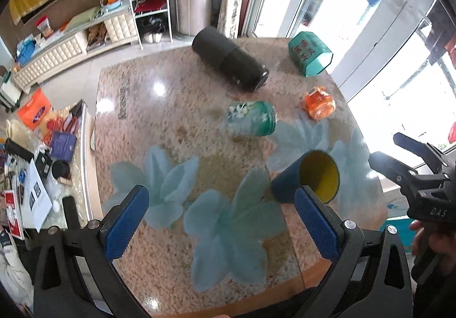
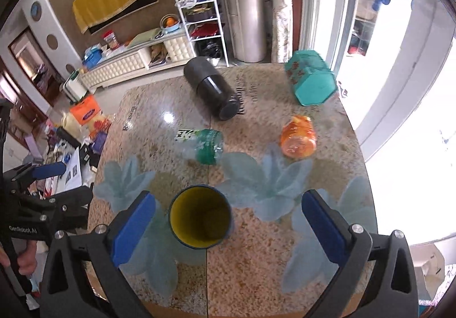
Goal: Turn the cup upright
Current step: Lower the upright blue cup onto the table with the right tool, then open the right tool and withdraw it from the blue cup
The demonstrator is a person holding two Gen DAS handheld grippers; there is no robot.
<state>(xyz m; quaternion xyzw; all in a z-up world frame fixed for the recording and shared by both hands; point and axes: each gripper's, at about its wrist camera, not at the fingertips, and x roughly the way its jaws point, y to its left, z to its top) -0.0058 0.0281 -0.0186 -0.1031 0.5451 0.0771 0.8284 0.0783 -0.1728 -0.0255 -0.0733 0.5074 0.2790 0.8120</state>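
Lining up on the cup, lying on the table, mouth facing the right gripper. Jaws wide open, both grippers. Next: close in, grip, tip upright.

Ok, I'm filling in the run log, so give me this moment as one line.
cup: on its side, mouth open toward right gripper | left gripper: open, empty | right gripper: open, empty | table: other containers also lying down
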